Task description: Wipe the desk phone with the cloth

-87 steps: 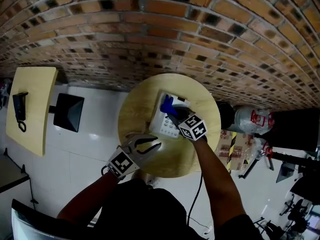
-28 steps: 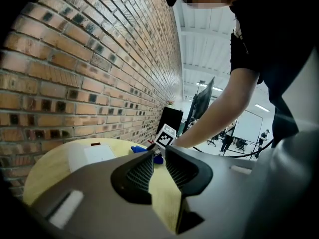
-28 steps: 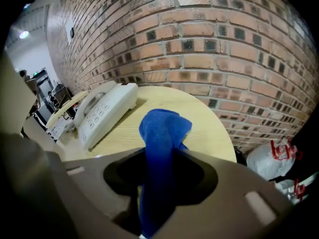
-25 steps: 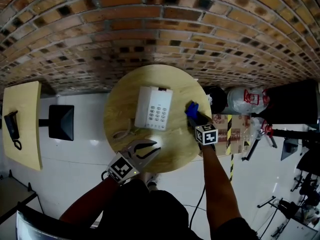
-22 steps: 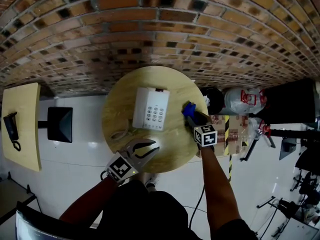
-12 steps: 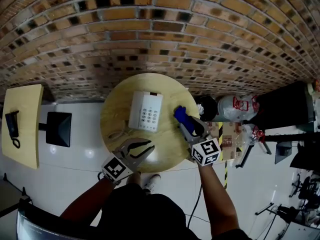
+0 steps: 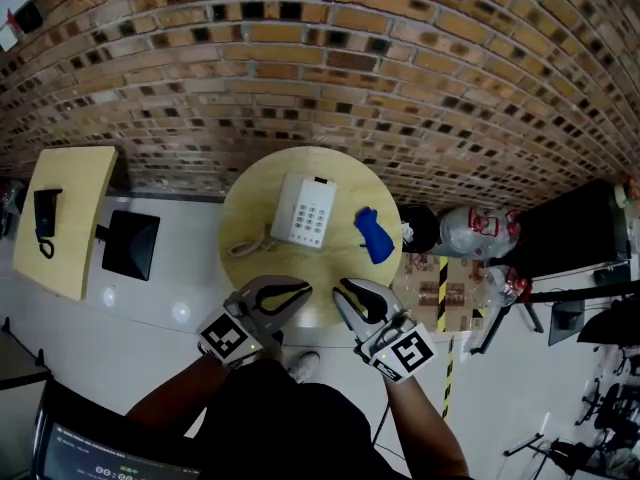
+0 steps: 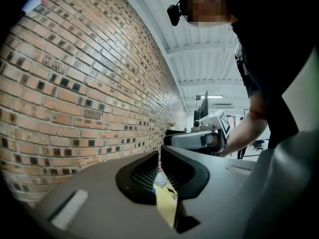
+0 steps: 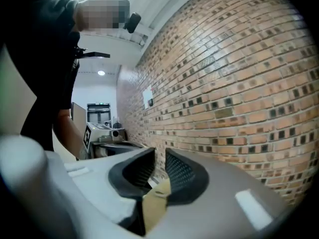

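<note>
The white desk phone (image 7: pixel 303 211) sits on the round wooden table (image 7: pixel 260 193), its coiled cord (image 7: pixel 250 246) trailing to the left. The blue cloth (image 7: pixel 374 235) lies loose on the table just right of the phone, held by nothing. My right gripper (image 7: pixel 341 291) hovers at the table's near edge, well back from the cloth; its jaws are closing with nothing between them, and a gap still shows in the right gripper view (image 9: pixel 159 166). My left gripper (image 7: pixel 304 290) hangs beside it, empty, with its tips together (image 8: pixel 159 156).
A brick wall runs behind the table. A second yellow table (image 7: pixel 85 183) with a black phone (image 7: pixel 45 223) and a black seat (image 7: pixel 130 245) stand at the left. A black bin (image 7: pixel 415 223), a plastic-wrapped bundle (image 7: pixel 480 230) and a cardboard box (image 7: pixel 440 286) crowd the right.
The right gripper took the cloth off the phone, set it down to the phone's right, let go and drew back to the near edge. The left gripper barely moved.
</note>
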`<action>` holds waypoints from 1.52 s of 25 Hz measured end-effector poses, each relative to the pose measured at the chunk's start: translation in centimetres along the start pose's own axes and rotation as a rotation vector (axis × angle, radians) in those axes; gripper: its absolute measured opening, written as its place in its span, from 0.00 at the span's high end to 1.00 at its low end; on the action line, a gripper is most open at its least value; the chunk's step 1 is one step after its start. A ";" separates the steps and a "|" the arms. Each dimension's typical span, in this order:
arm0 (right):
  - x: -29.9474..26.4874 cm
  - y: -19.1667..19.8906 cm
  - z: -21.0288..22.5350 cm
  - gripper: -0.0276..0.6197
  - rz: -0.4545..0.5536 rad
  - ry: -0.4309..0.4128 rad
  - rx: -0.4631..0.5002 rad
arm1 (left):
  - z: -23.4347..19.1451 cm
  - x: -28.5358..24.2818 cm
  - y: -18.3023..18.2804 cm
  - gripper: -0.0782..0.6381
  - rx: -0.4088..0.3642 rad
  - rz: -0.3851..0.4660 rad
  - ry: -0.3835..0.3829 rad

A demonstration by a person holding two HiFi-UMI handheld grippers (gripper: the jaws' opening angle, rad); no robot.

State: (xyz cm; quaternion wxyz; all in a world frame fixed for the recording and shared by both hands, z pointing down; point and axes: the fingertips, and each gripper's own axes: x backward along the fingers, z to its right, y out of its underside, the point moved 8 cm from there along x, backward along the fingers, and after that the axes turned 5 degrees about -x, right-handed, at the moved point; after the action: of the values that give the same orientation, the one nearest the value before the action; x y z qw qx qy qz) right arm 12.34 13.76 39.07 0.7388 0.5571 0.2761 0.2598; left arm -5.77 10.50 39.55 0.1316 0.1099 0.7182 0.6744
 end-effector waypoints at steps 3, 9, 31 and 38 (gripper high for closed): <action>0.9 -0.2 -2.5 0.94 0.004 -0.029 0.018 | 1.9 1.6 -1.0 0.89 0.004 0.002 -0.019; 2.3 -0.3 -6.9 0.95 0.019 -0.063 0.028 | 5.2 4.2 -1.9 0.89 -0.028 0.032 -0.039; 6.7 -2.1 -15.4 0.96 0.082 -0.093 0.094 | 13.0 8.8 -5.4 0.89 -0.056 0.101 -0.020; 7.0 -1.6 -16.1 0.96 0.067 -0.122 0.083 | 13.7 9.5 -5.1 0.89 -0.066 0.074 -0.025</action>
State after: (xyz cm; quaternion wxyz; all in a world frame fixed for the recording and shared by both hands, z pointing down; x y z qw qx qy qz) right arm 6.18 29.17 33.02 0.7214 0.6110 0.2224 0.2382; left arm -9.99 26.25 33.31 0.1191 0.1402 0.6894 0.7006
